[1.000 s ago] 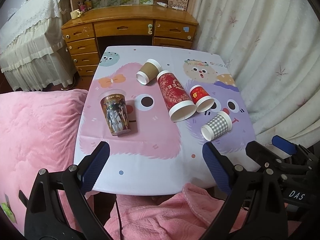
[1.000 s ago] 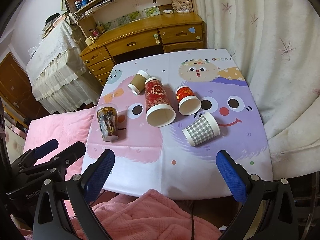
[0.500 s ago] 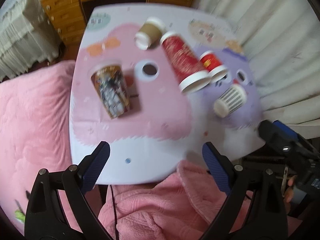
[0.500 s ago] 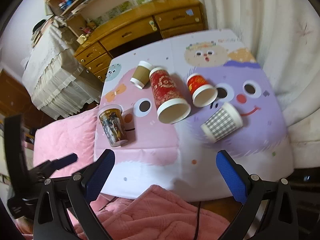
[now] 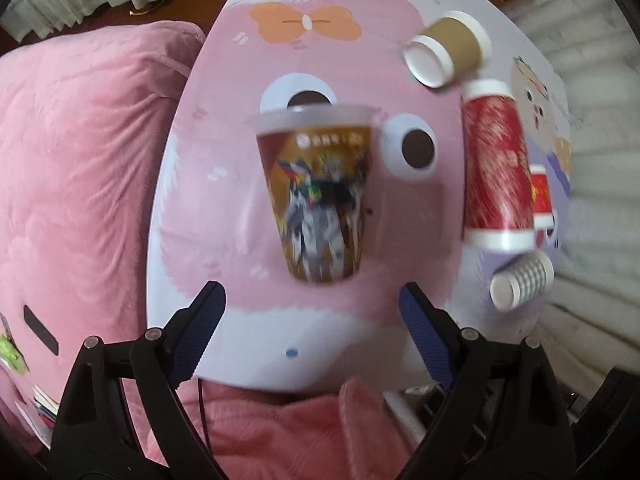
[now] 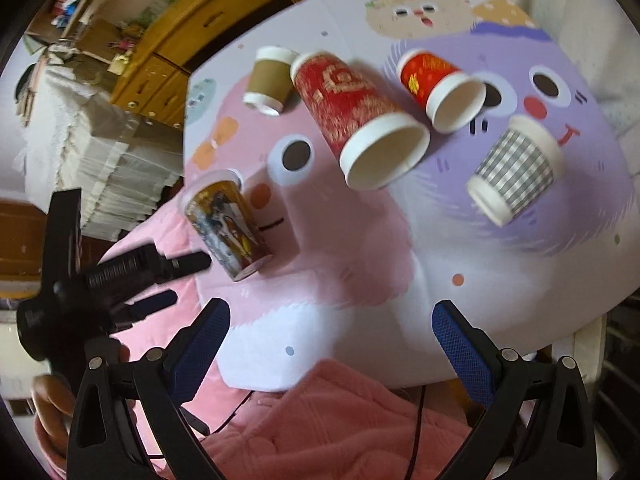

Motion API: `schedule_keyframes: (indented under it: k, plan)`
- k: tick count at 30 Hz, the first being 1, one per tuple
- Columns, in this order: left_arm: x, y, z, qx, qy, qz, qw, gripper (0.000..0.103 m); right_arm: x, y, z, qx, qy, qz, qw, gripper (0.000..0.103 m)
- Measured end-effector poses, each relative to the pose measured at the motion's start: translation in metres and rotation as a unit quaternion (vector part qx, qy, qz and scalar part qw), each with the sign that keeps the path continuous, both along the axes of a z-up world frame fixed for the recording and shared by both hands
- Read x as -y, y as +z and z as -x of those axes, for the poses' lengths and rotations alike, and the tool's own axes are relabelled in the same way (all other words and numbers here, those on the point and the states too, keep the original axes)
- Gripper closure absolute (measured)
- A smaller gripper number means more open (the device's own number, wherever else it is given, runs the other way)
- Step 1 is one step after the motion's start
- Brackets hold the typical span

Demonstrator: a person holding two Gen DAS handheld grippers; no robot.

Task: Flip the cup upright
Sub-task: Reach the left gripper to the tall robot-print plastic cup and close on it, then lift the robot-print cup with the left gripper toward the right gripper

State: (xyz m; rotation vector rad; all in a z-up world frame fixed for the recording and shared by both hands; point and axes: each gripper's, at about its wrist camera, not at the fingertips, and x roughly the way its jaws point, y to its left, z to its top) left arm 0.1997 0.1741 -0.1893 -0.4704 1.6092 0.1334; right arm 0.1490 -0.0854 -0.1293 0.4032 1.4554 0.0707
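Several cups are on the cartoon-print table (image 5: pixel 320 332). A printed plastic cup (image 5: pixel 320 196) stands upright at the left; it also shows in the right wrist view (image 6: pixel 224 224). A brown cup (image 6: pixel 268 80), a tall red cup (image 6: pixel 356 112), a small red cup (image 6: pixel 440 84) and a checked cup (image 6: pixel 516 168) lie on their sides. My left gripper (image 5: pixel 312 320) is open, just short of the printed cup and above it. My right gripper (image 6: pixel 332 336) is open over the table's near edge. The left gripper also shows in the right wrist view (image 6: pixel 132 276).
A pink blanket (image 5: pixel 72 184) covers the bed left of the table and lies under the near edge. A wooden desk with drawers (image 6: pixel 192 40) stands behind the table. White curtains hang at the right (image 5: pixel 592 60).
Both grippers moved forward and down toward the table. The left one now points at the printed cup, which looks much larger. The cups have not moved.
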Motion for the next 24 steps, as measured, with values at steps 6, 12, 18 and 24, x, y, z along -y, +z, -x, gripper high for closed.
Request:
schedule_keyframes:
  k: [6,12,18,24]
  plan:
    - [-0.01,-0.039,-0.023,-0.006,0.01,-0.002,0.9999,0.028,-0.022,-0.039,0.001,-0.033,-0.005,0.016,0.999,0.0]
    - [-0.015,-0.067,-0.04,-0.007,0.026,0.0,0.9996,0.03,-0.018,-0.06,0.012,-0.05,-0.036,0.02,0.998,0.001]
    - [-0.015,-0.073,-0.047,0.003,0.019,-0.004,0.9998,0.036,0.006,-0.065,0.034,-0.059,-0.08,0.02,0.995,0.001]
    - [0.003,-0.063,-0.041,-0.005,0.003,-0.008,0.9999,0.036,0.029,-0.061,0.053,-0.057,-0.113,0.015,0.992,0.001]
